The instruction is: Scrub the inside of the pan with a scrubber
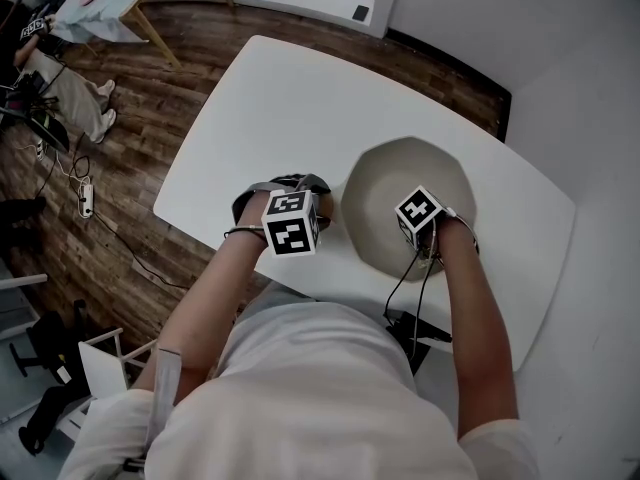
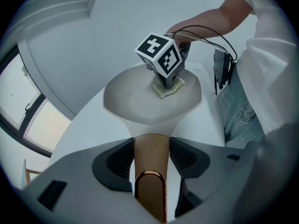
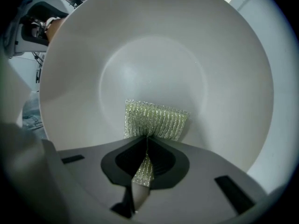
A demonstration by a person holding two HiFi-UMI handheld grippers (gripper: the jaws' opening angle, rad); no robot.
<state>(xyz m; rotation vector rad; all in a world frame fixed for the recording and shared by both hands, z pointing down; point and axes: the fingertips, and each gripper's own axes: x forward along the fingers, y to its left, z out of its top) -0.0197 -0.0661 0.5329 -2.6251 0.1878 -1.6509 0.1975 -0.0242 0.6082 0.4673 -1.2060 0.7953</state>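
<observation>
Clamps the wooden handle (image 2: 150, 146) tight in the left gripper (image 2: 150, 158), steadying the pan (image 1: 385, 183) on the white counter (image 1: 280, 98). Pinches a thin fold of the scrubber (image 3: 156, 119) in the clenched right gripper (image 3: 145, 146), pressing the pad onto the pan's inner floor at the near side. Risks pulling that narrow fold free by stroking hard. Risks scraping hard gripper tips on the coating by tilting too low. Could also skid or twist the pan across the smooth counter by pushing sideways against a slackened hold on the handle.

One pan (image 1: 392, 183); one scrubber (image 3: 156, 119); one table (image 1: 270, 108); two hand-held grippers, left (image 2: 149, 149) and right (image 3: 145, 143).
</observation>
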